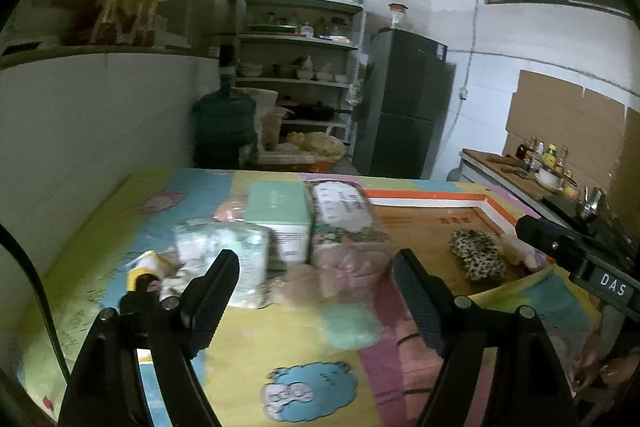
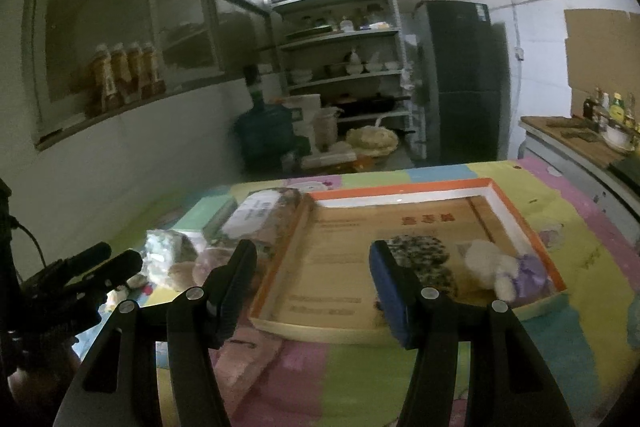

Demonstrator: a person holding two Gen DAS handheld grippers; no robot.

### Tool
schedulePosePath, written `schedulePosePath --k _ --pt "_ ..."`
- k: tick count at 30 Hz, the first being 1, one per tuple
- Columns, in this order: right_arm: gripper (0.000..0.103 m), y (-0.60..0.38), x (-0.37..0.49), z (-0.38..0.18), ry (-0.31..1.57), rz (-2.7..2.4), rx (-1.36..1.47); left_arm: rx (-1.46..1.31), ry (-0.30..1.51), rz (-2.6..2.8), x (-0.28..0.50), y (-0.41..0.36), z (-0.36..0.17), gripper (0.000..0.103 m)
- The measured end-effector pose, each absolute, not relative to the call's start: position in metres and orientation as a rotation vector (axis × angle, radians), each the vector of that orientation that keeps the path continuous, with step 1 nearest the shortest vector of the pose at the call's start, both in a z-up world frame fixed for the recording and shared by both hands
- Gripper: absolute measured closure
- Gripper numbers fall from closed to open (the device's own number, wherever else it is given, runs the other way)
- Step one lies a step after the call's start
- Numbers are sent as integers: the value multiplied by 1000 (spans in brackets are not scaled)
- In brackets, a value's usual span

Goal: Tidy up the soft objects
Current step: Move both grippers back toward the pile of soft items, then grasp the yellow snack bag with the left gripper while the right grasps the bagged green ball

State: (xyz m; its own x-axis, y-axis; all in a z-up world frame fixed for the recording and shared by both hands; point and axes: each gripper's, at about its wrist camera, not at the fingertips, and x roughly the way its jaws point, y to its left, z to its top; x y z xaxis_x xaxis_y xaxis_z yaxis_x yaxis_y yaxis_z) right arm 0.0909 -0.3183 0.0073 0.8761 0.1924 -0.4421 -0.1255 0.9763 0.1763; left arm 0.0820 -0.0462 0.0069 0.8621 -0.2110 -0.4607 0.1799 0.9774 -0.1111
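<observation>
both grippers empty, jaws apart on each. left gripper [image 1: 316,279] hovers over the cartoon-print mat [image 1: 280,359], pointed at the loose pile on the left half of the table; right gripper [image 2: 314,271] sits in front of the orange-rimmed tray [image 2: 516,203], near edge of the tray running between its fingers. already in the tray, right end: spotted fabric piece [image 2: 420,251] and a white plush with purple bit [image 2: 500,267], touching or nearly so. still outside, just left of the tray: pinkish soft plush [image 1: 340,267], blurred, can't tell its exact shape; a crinkly clear-wrapped tissue pack [image 1: 224,247] to its left; a small yellow-white item [image 1: 152,263] further left; behind them a green-topped box [image 1: 280,207] and a printed soft pack [image 1: 340,207] lying against the tray's left wall. key relation: the pink plush lies dead ahead of the left gripper, between its fingers' line of sight and slightly beyond the tips, whereas from the right wrist view it's off to the left, past the left finger. so left hand is nearer and better lined up, my read. its long axis looks roughly left-right across the jaw gap, though blur makes that uncertain; a straight forward-and-down reach should straddle it. tray lies to the right of the plush, so the carry would be a short sideways move over the tray's left wall. risk: the tissue pack sits close beside it and could get snagged by the left finger
</observation>
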Motion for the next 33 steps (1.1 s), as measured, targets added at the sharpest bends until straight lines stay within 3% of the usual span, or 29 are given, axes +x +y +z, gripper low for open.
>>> schedulePosePath --k 15,29,32,33 --pt "43 -249 102 0 523 278 94 -120 503 -113 73 20 -4 23" --pt "42 -188 122 -40 667 356 44 -189 558 -64 74 67 -27 23" --pt "27 -185 130 -47 696 344 55 -199 588 -64 81 73 -34 23" --pt "27 -184 132 -49 701 343 58 -201 597 -66 84 74 -36 23"
